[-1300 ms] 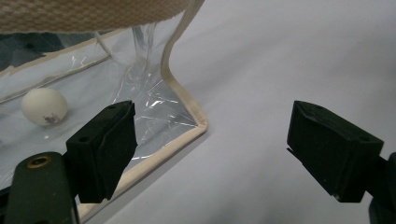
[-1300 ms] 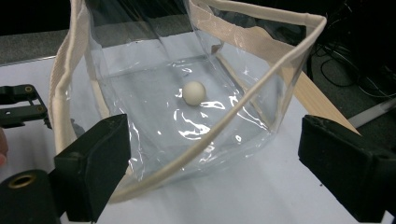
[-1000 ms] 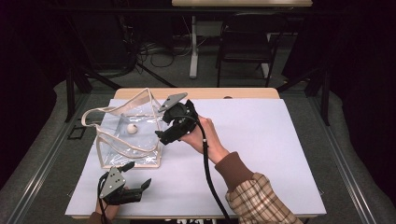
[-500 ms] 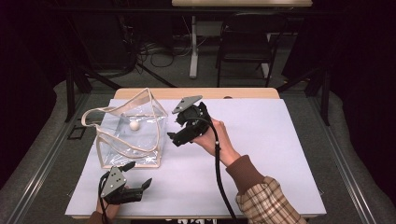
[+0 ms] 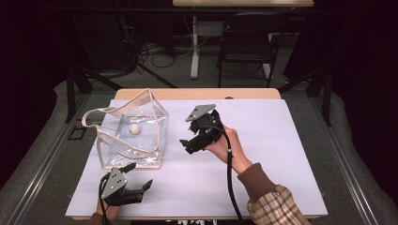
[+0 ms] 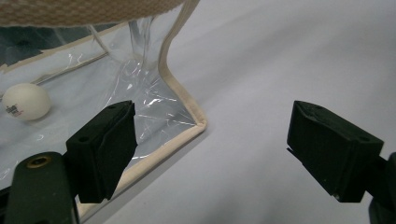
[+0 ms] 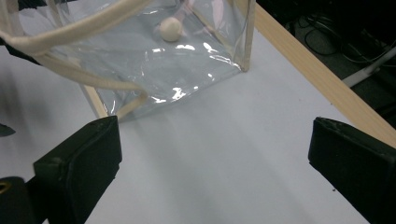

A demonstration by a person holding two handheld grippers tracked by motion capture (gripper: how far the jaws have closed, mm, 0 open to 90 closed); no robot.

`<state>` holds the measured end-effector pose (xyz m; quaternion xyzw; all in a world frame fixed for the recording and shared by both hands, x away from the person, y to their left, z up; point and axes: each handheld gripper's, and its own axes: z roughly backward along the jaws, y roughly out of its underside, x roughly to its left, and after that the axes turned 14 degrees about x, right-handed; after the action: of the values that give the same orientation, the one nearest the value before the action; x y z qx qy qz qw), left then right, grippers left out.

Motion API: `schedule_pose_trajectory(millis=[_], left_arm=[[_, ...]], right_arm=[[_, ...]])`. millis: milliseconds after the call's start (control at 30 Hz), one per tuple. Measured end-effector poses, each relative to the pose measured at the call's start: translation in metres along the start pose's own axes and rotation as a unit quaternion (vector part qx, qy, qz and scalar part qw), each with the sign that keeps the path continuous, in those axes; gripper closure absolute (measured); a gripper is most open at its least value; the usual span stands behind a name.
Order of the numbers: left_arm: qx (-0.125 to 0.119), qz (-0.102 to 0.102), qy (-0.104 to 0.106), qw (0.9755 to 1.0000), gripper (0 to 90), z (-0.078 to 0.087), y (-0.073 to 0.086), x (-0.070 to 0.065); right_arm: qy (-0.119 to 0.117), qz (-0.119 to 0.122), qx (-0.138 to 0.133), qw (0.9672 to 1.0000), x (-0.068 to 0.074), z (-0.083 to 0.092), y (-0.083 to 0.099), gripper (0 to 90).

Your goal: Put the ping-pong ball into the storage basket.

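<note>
A clear plastic tote bag [image 5: 131,136] stands upright at the centre left of the high view, on a bench [image 5: 281,140] covered in smooth pale lavender sheeting with a strip of light wood showing along its far edge. The bag is boxy, made of glossy see-through film that creases and catches glare, and is edged with cream woven tape; two cream webbing handles [image 5: 96,115] loop up and out toward the left. Inside, on the bag's floor, lies a small white ball [image 5: 134,128], matte, round and marked with faint print. The right hand-held gripper [image 5: 187,144], held just right of the bag in the middle of the frame, has its black padded jaws released and has just been spreading wider, with nothing between them; the right gripper view looks along them at the bag's near wall and the ball beyond. The left hand-held gripper [image 5: 140,179] rests low at the lower left, just in front of the bag's corner, its jaws also released and empty. The bag looks very light, floppy and slippery, likely to buckle or slide if pushed; the taped rim or a webbing handle seems the surest grip. The ball would be light and prone to roll.
</note>
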<state>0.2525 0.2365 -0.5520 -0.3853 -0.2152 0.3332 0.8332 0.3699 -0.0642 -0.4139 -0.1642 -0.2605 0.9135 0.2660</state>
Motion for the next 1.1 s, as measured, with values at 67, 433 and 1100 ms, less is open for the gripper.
schedule_pose_trajectory(millis=[67,433,1100], left_arm=[[0.0,0.002,0.0,1.0,15.9,0.0,0.0,0.0],[0.0,-0.001,0.0,1.0,15.9,0.001,0.0,0.0],[0.0,-0.001,-0.001,1.0,15.9,0.001,0.0,0.0]], right_arm=[[0.001,-0.004,0.004,1.0,-0.002,-0.001,0.006,2.1],[0.006,-0.016,0.011,0.9998,-0.005,-0.007,0.036,0.9],[0.001,-0.03,0.002,0.9995,-0.007,-0.01,0.094,0.0]])
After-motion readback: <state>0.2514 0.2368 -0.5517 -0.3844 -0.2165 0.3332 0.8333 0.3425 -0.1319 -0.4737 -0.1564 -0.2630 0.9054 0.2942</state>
